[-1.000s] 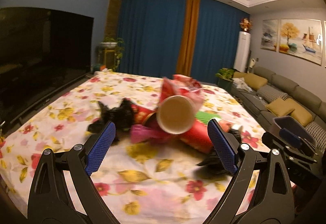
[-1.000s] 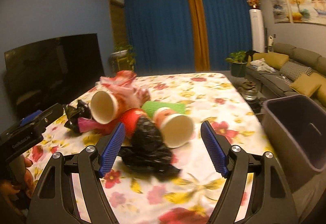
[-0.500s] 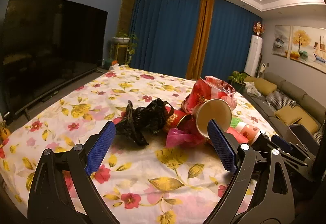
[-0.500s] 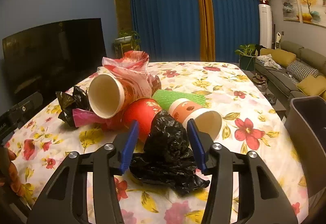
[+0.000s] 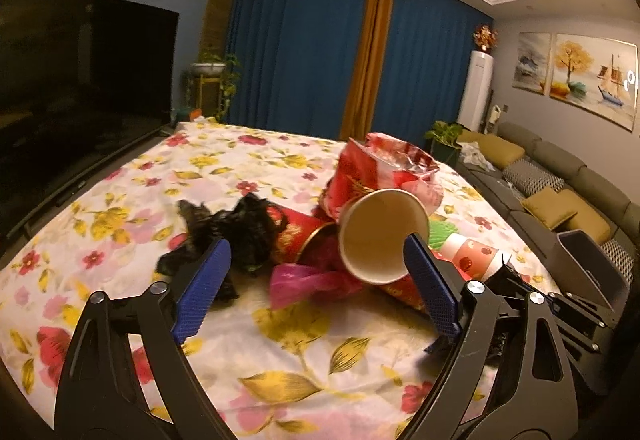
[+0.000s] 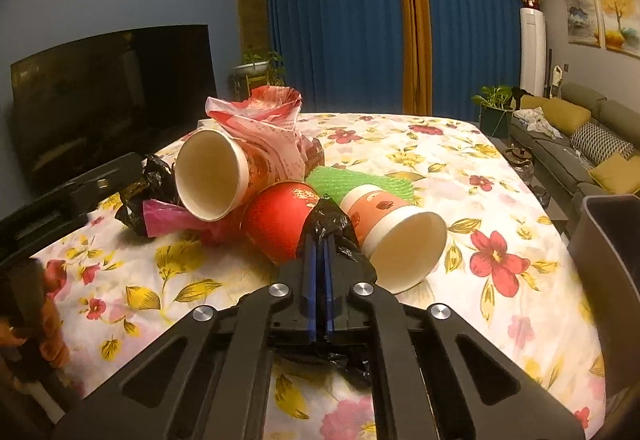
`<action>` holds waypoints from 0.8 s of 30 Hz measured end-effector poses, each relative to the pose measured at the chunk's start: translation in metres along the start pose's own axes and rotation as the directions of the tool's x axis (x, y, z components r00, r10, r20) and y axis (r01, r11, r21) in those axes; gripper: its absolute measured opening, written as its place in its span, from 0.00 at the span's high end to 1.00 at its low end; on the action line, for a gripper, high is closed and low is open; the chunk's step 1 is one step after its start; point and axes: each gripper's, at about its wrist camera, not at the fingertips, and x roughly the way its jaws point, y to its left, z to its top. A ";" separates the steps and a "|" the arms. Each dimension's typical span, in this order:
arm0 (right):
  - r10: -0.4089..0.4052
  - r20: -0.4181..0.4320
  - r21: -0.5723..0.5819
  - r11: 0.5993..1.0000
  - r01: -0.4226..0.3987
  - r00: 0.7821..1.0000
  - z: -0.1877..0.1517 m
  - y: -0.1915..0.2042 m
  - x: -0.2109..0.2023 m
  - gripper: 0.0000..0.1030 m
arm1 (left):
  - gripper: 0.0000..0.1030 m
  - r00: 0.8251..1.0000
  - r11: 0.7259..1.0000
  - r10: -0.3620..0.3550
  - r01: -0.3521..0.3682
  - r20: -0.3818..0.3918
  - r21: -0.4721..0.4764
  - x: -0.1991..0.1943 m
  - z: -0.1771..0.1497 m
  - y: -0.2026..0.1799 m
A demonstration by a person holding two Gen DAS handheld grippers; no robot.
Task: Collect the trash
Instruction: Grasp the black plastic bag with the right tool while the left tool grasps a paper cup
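Note:
A trash pile lies on the floral table (image 5: 280, 328). It holds a paper cup (image 5: 380, 236) on its side, a red cup (image 6: 276, 224), a red-patterned cup (image 6: 396, 236), a crumpled red wrapper (image 5: 384, 171), a pink bag (image 5: 308, 280), green foam netting (image 6: 352, 183) and a black bag (image 5: 240, 232). My left gripper (image 5: 316, 292) is open just before the pile. My right gripper (image 6: 319, 252) is shut on another black plastic bag (image 6: 332, 228) at the pile's near side.
A dark grey bin (image 6: 608, 264) stands off the table's right edge; it also shows in the left wrist view (image 5: 588, 268). A TV (image 5: 72, 99) is on the left. A sofa (image 5: 560, 183) runs along the right wall. The table (image 6: 460, 159) extends behind the pile.
My right gripper has closed from wide open onto the black plastic bag. My left gripper stayed open, swung left and then back toward the pile.

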 end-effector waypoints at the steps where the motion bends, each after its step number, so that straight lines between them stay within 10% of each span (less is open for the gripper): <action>1: 0.002 0.005 0.004 1.000 -0.002 1.000 0.000 -0.001 -0.003 0.97 | 0.20 1.000 1.000 -0.010 0.010 -0.008 0.004 0.005 0.002 -0.002; 17: 0.025 0.099 0.042 0.999 -0.030 0.995 0.004 -0.022 -0.052 0.97 | 0.94 0.984 0.993 -0.114 0.113 -0.137 -0.011 0.063 0.007 -0.008; 24: 0.021 0.110 0.049 0.998 -0.027 0.994 0.003 -0.026 -0.062 0.97 | 0.98 0.989 0.995 -0.099 0.100 -0.109 0.008 0.050 0.004 -0.009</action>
